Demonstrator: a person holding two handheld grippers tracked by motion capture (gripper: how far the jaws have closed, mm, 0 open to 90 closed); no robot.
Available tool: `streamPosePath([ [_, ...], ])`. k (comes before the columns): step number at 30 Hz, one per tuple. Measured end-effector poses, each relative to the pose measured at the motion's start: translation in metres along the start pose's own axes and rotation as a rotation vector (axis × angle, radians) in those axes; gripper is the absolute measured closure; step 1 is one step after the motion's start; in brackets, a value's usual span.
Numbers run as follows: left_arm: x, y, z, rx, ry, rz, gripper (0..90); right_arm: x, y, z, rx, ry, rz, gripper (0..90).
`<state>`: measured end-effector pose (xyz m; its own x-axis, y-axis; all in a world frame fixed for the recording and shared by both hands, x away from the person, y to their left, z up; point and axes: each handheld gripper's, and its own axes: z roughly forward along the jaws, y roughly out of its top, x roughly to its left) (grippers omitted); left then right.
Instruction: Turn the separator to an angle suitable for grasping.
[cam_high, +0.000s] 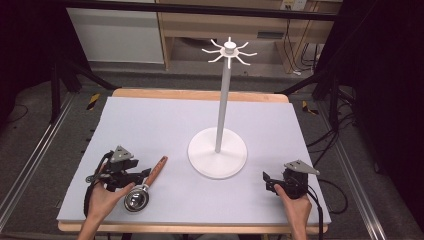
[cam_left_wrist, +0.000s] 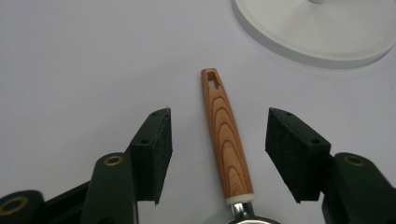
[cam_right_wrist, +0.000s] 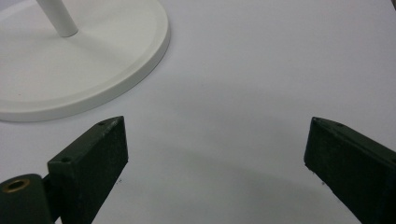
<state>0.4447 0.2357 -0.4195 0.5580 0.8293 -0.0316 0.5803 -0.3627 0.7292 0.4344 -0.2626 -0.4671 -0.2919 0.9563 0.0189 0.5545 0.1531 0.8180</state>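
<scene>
Right now I have the left gripper (cam_high: 131, 176) hovering low over a small strainer (cam_high: 143, 188), its jaws spread wide to either side of the wooden handle (cam_left_wrist: 227, 140) with daylight on both sides, so nothing is gripped yet. In the left gripper view the handle runs straight up between the two pads and touches neither; I read that as lining up for a pinch across the handle's width. The hanging slot (cam_left_wrist: 212, 79) cut in the handle's far end points toward the white hook stand (cam_high: 218, 151), which suggests to me the job is to hang the utensil on one of the prongs (cam_high: 229, 52) at the top of the pole.

The strainer lies flat on the pale grey mat (cam_high: 165, 120) at the near left, its metal bowl (cam_high: 136, 199) toward me and partly under my left hand (cam_high: 102, 197), its handle angled away toward the stand's round base (cam_left_wrist: 314, 32). It sits near that base but clear of it.

My right gripper (cam_high: 268, 181) waits at the near right of the mat, jaws fully apart and holding nothing; the right gripper view looks across bare mat to the base edge (cam_right_wrist: 140, 70). I judge it is parked there to steady the stand or take the utensil over later.
</scene>
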Motion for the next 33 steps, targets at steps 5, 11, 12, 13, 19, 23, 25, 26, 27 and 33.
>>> streamPosePath([
  [5, -0.007, 0.008, 0.006, 0.029, -0.005, 0.033, 40.5, 0.0, 0.0, 0.001, 0.008, 0.008, -0.003, 6.8],
  [11, -0.006, 0.011, 0.016, 0.093, -0.009, 0.047, 40.1, 0.001, 0.0, 0.001, 0.013, 0.009, -0.001, 6.9],
  [12, -0.006, 0.011, 0.017, 0.107, -0.002, 0.052, 40.2, 0.001, 0.0, 0.001, 0.014, 0.01, -0.003, 6.9],
  [13, -0.005, 0.011, 0.019, 0.119, -0.001, 0.048, 40.5, 0.001, 0.0, 0.001, 0.015, 0.01, -0.002, 7.0],
  [19, -0.006, 0.006, 0.032, 0.178, -0.017, 0.058, 45.6, 0.001, 0.0, 0.002, 0.022, 0.014, -0.003, 7.0],
  [23, -0.009, 0.003, 0.037, 0.188, -0.022, 0.055, 47.7, 0.001, 0.0, 0.002, 0.025, 0.013, -0.001, 7.0],
  [25, -0.009, 0.003, 0.039, 0.196, -0.024, 0.057, 48.7, 0.001, 0.0, 0.002, 0.027, 0.018, 0.002, 7.0],
  [26, -0.01, 0.003, 0.04, 0.205, -0.022, 0.06, 49.6, 0.001, 0.0, 0.002, 0.029, 0.018, 0.001, 7.0],
  [27, -0.01, 0.002, 0.041, 0.209, -0.017, 0.064, 50.2, 0.001, 0.0, 0.002, 0.029, 0.019, 0.002, 7.0],
  [33, -0.011, 0.001, 0.047, 0.235, 0.002, 0.045, 56.9, 0.001, 0.0, 0.003, 0.031, 0.018, -0.004, 7.1],
])
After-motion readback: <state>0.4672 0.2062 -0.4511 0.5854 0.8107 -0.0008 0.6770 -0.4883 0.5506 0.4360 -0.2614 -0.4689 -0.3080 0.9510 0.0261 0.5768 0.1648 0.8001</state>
